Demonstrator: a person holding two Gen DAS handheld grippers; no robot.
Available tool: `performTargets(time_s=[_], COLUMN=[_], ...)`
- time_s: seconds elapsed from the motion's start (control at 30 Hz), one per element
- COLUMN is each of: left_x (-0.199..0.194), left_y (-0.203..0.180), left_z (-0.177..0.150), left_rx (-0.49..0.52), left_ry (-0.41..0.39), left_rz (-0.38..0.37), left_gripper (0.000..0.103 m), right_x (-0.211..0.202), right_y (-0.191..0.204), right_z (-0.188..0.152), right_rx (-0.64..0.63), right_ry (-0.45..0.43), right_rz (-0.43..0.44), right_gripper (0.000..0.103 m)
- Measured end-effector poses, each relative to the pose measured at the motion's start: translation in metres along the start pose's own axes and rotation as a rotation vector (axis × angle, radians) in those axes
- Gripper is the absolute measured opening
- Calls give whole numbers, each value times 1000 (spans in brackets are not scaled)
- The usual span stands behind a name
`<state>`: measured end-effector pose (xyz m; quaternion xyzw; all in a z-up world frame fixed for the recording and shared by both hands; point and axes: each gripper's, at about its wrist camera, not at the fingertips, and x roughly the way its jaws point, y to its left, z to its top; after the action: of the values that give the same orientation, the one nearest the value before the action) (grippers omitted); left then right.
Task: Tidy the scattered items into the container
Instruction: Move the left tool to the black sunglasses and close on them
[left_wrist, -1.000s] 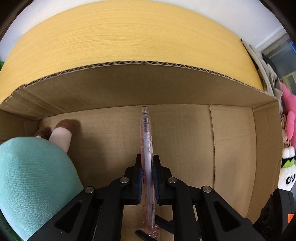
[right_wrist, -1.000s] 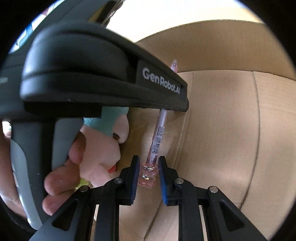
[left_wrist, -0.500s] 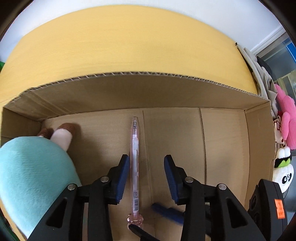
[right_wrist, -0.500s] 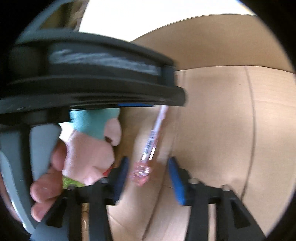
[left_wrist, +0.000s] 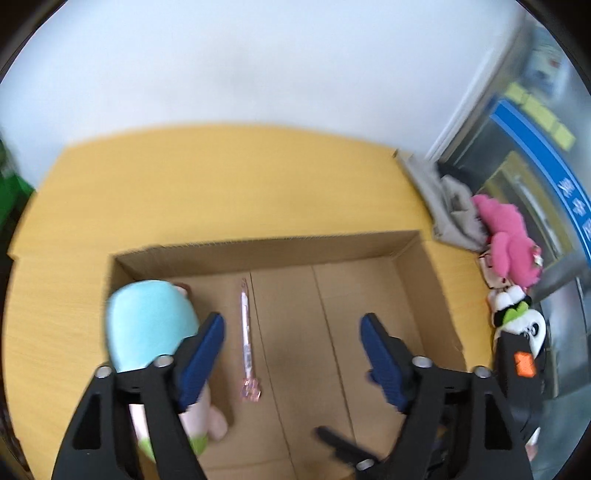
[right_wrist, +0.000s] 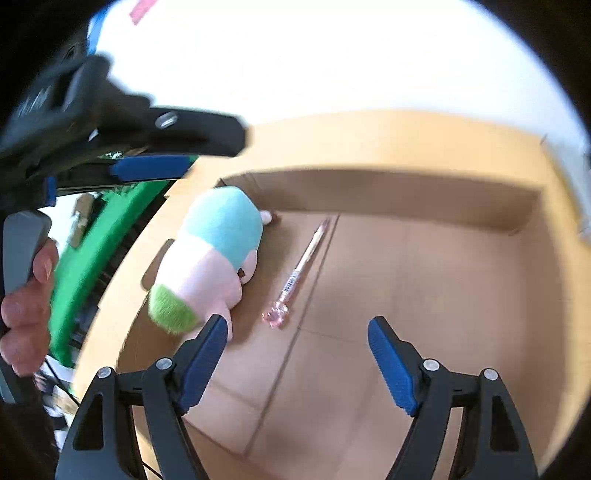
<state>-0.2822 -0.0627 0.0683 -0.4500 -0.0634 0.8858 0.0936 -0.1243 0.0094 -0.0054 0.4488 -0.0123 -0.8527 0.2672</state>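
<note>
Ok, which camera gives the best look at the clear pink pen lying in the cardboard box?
The right wrist view: the clear pink pen lies sharp on the cardboard box floor, its barcode label and ornament end readable. The left wrist view shows the pen too, whole, but smaller and softer from blur, beside the blue plush toy.

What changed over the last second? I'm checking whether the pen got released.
Both grippers, left and right, let go of the clear pink pen; their fingers have just been opening, nothing between them, and both pulled back. The pen lies in the cardboard box; the turquoise plush toy stayed.
</note>
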Motion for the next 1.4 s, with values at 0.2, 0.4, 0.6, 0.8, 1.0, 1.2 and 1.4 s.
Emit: performTargets(time_s=[0.2, 0.4, 0.6, 0.8, 1.0, 1.2, 1.4], left_x=[-92, -124, -105, -73, -47, 0, 42], left_y=[-18, -32, -51, -65, -82, -99, -110], left_z=[-77, -165, -241, -284, -291, -281, -277], left_rx=[27, 18, -12, -68, -98, -87, -78], left_ry=[-170, -218, -135, -27, 46, 151, 259], left_rz=[42, 86, 32, -26, -89, -124, -129], left_gripper=[98, 101, 101, 101, 101, 97, 76], right_x=[-88, -113, -124, -98, -77, -62, -48], right_y=[-20, -26, -43, -75, -69, -45, -35], right_z=[-8, -44, -95, -157, -197, -197, -196], right_rx=[-78, -115, -92, 13, 43, 0, -59], right_ry=[-141, -167, -105, 10, 27, -33, -44], right_rz=[-120, -198, -209, -171, -74, -36, -63], right_gripper=[79, 79, 79, 79, 79, 78, 68])
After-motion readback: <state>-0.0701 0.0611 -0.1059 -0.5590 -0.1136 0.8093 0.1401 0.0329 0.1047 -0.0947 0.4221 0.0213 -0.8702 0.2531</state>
